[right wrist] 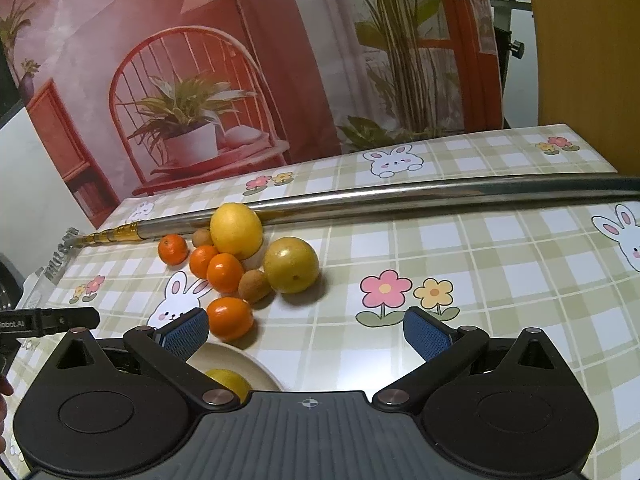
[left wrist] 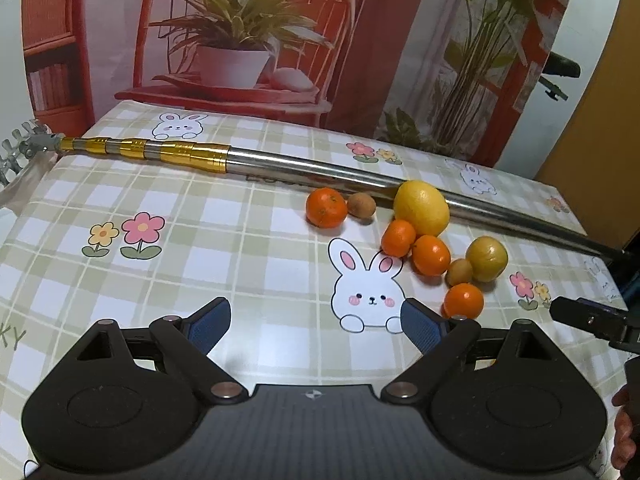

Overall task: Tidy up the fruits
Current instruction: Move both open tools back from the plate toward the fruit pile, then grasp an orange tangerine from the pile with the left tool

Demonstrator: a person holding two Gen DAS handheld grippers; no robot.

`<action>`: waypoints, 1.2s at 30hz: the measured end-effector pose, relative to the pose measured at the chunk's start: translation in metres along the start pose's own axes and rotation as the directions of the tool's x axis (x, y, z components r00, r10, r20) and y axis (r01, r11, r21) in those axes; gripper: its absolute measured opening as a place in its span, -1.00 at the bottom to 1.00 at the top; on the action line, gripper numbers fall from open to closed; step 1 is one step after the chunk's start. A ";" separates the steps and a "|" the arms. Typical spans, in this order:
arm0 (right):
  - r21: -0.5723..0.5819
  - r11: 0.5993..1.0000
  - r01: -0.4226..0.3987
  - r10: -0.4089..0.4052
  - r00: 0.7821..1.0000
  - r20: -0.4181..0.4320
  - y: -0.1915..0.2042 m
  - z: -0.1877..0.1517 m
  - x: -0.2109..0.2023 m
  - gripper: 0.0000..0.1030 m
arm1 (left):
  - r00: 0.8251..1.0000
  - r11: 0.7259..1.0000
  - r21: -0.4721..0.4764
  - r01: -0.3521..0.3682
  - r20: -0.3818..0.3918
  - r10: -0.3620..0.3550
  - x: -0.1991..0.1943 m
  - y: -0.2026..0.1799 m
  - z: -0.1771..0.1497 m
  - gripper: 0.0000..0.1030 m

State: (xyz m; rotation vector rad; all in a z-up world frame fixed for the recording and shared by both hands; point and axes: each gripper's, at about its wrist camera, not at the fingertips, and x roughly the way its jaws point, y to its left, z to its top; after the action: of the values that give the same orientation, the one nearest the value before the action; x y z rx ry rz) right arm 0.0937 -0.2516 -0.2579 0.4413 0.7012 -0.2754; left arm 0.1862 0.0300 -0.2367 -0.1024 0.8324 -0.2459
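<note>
Both tongs, left tongs [left wrist: 316, 326] and right tongs [right wrist: 306, 332], gape released over bare tablecloth [left wrist: 200, 240] before the fruits [left wrist: 424, 240].

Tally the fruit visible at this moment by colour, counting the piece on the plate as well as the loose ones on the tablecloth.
Orange fruits: 4
Yellow fruits: 3, that is 2 loose on the tablecloth and 1 on the plate, partly hidden by the right gripper
Small brown fruits: 2
Total: 9

The left tool [right wrist: 48, 322] bears white lettering ending "obot.AI"; the tablecloth [left wrist: 12, 338] shows the letters "KY".
</note>
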 end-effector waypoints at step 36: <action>0.064 0.998 0.013 -0.014 1.000 0.018 -0.017 0.031 0.024 0.99 | 1.000 0.989 0.148 0.007 0.007 -0.008 0.069 -0.018 0.054 0.46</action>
State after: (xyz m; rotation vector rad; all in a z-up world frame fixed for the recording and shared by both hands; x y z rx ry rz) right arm 0.1219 -0.2834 -0.2577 0.4943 0.6791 -0.3149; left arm 0.2678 -0.0053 -0.2470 0.0327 0.8040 -0.3137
